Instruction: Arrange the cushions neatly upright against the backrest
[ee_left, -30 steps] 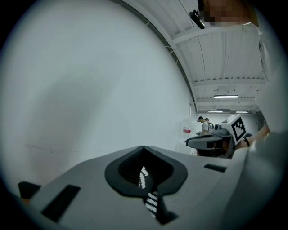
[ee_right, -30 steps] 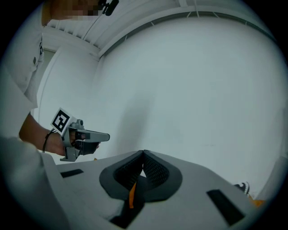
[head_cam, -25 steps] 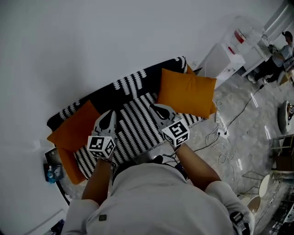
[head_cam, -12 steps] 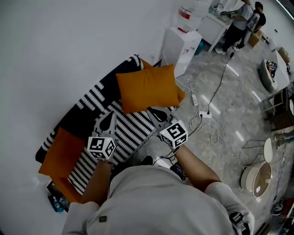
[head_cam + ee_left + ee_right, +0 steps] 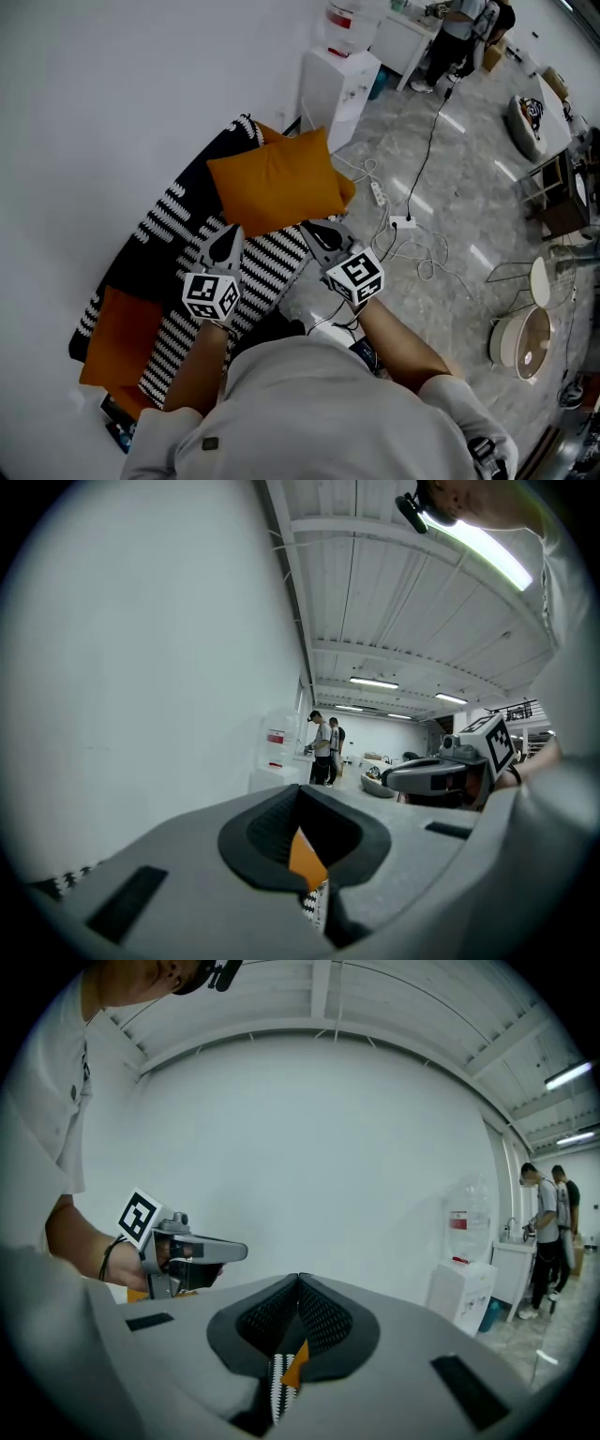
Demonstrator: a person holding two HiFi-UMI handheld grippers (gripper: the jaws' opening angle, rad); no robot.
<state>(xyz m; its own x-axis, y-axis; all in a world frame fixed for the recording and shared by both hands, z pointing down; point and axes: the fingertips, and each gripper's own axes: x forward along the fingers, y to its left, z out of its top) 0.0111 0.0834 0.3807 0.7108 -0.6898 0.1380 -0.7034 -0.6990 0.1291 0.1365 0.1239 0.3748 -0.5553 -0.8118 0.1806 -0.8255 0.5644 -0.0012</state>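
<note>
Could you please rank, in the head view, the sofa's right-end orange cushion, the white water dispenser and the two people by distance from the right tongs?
1. Orange fabric cushion, beside the right tongs.
2. White water dispenser, beyond the sofa.
3. Two people, far back.

I have both grippers out ahead of the torso, side by side and near each other. The left gripper has its jaws pressed together, empty, with the left marker cube sitting just above the wrist. The right gripper is closed and empty too, and the right marker cube is tilted toward the head camera. Both point forward, roughly level, tips angled slightly toward each other. The left forearm and right forearm are bare, with the elbows bent close to the body.
</note>
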